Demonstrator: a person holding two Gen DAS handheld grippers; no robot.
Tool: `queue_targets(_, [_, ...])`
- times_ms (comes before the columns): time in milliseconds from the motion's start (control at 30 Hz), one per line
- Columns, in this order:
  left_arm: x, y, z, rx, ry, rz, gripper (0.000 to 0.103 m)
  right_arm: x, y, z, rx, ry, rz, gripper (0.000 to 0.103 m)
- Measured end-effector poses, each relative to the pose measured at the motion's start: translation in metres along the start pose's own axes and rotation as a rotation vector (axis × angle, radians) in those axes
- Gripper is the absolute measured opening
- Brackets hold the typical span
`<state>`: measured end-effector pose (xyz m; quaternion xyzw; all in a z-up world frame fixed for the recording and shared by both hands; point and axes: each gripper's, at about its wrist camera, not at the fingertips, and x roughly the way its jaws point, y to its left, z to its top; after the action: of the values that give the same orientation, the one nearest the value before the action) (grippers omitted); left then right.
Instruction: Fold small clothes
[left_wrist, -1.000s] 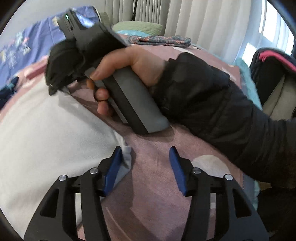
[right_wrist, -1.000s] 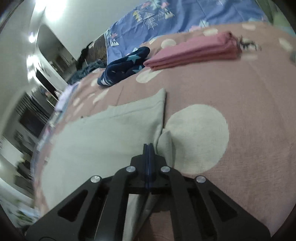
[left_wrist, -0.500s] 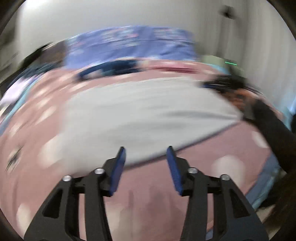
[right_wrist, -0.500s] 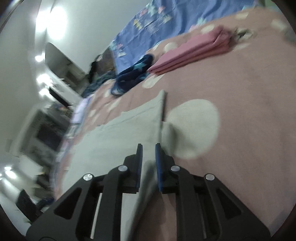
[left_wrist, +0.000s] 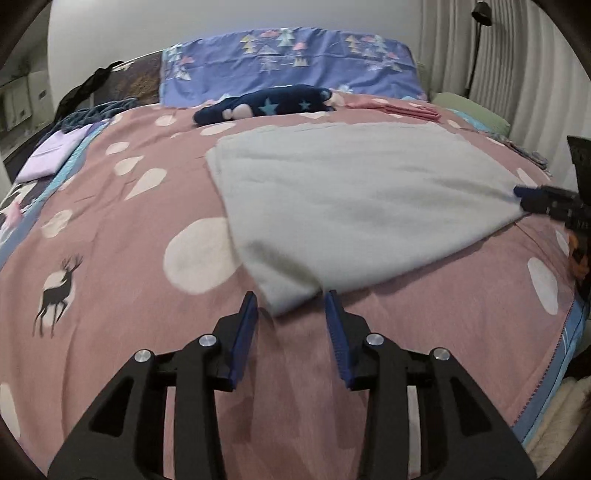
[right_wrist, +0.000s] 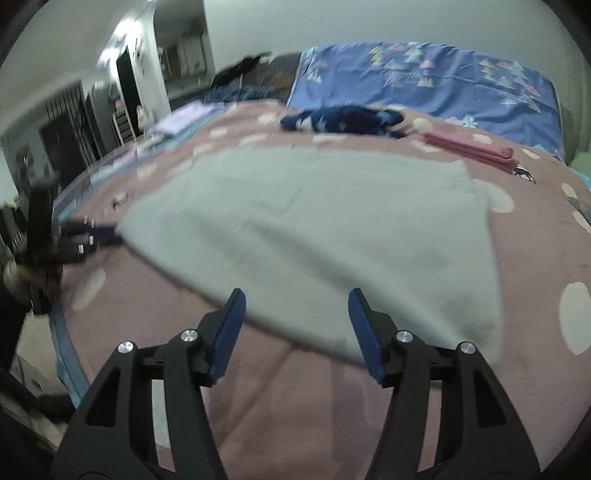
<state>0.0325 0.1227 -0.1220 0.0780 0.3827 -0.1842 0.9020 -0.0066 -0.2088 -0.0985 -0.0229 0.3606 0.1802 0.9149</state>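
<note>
While the left gripper (left_wrist: 290, 308) narrowed its jaws around the near corner of the pale grey cloth (left_wrist: 354, 206), the blue pads had not yet met the fabric; the corner lay between and just ahead of them. A second before, that gripper had been beside the right hand at the other corner, so it had swung across to the cloth's left end. The right gripper (right_wrist: 295, 314) had been clamped on its corner a second earlier; now its jaws were spreading and gripped nothing, with the cloth's near edge lying between them. The cloth itself rested flat on the pink spotted bedspread (left_wrist: 110, 236), folded to a broad rectangle. Beyond it lay a navy star-print garment (left_wrist: 266, 105) and a folded pink stack (right_wrist: 472, 149) near the blue pillow (left_wrist: 291, 62). One fold looked finished, and both grippers seemed set for the next.
</note>
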Motion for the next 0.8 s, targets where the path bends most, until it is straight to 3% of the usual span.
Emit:
queue_targets(33, [0.002, 0.002, 0.001, 0.001, -0.003, -0.017, 0.006, 0.007, 0.004, 0.000, -0.001, 0.020, -0.009, 0.061])
queue_targets(200, [-0.028, 0.023, 0.000, -0.006, -0.091, -0.013, 0.001, 0.020, 0.007, -0.003, 0.022, 0.079, -0.078, 0.062])
queue_targets(367, [-0.038, 0.036, -0.017, -0.048, -0.089, -0.006, 0.000, 0.022, 0.013, 0.004, 0.021, 0.068, -0.122, 0.062])
queue_targets(433, [-0.037, 0.039, -0.023, -0.069, -0.084, -0.016, 0.000, 0.021, 0.035, 0.012, -0.036, 0.036, -0.127, 0.063])
queue_targets(467, [-0.035, 0.039, -0.024, -0.076, -0.081, -0.012, 0.001, 0.021, 0.049, 0.017, -0.075, 0.019, -0.117, 0.063])
queue_targets(567, [-0.025, 0.042, -0.026, -0.112, -0.071, -0.035, 0.021, 0.034, 0.109, 0.030, -0.228, -0.016, -0.072, 0.063])
queue_targets(633, [-0.018, 0.043, -0.027, -0.126, -0.053, -0.044, 0.026, 0.045, 0.143, 0.035, -0.315, -0.024, -0.032, 0.063])
queue_targets(800, [-0.016, 0.054, -0.034, -0.190, -0.050, -0.054, 0.028, 0.079, 0.227, 0.035, -0.596, -0.055, -0.032, 0.062])
